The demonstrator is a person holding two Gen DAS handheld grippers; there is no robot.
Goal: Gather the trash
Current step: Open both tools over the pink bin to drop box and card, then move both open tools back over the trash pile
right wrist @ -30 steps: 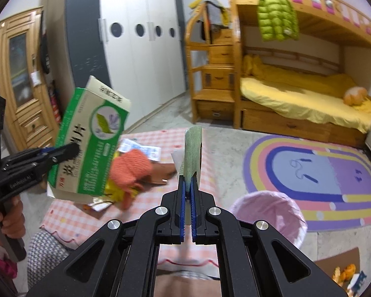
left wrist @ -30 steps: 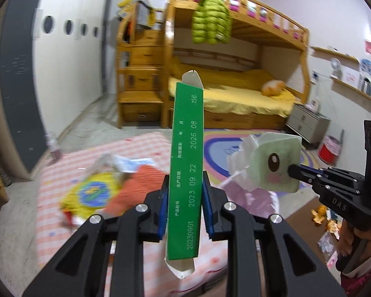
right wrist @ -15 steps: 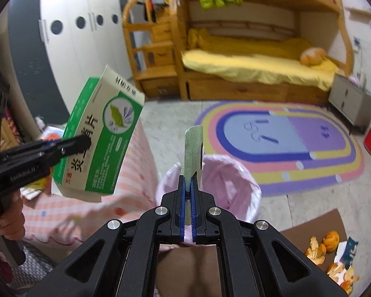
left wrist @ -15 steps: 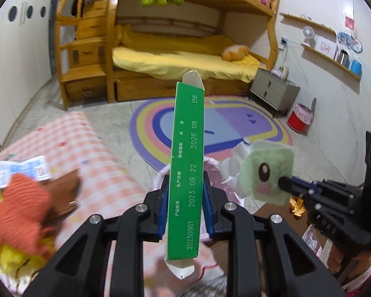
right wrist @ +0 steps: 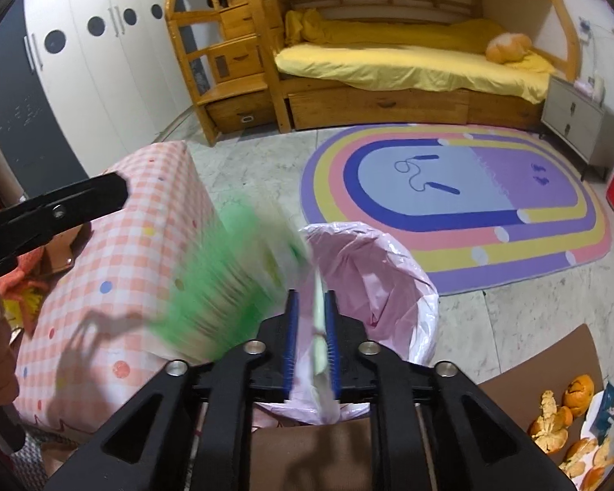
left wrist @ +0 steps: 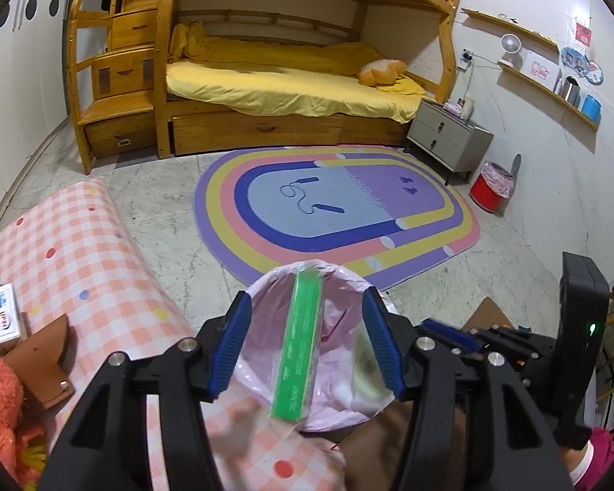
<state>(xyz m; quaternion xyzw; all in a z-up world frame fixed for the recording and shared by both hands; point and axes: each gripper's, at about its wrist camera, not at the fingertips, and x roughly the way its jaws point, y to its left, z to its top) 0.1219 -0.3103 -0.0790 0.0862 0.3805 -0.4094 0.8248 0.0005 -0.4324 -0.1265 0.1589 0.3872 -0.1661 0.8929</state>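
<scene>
Left tongs (left wrist: 307,343): spread wide, blue pads apart, gripping nothing; poised directly above the bin.
Green box (left wrist: 301,347): free between the left pads, touching neither, over the bin's mouth; motion-blurred in the right wrist view (right wrist: 229,282).
Right tongs (right wrist: 312,347): narrowly parted; the pale green packet (right wrist: 319,352) stands in the gap, whether either pad touches it cannot be told.
Bin (right wrist: 389,282): lined with a pink bag, on the floor beside the counter (left wrist: 73,262), which bears a pink checked cloth.
Orange peels (right wrist: 569,421): on the floor, right of the bin.
</scene>
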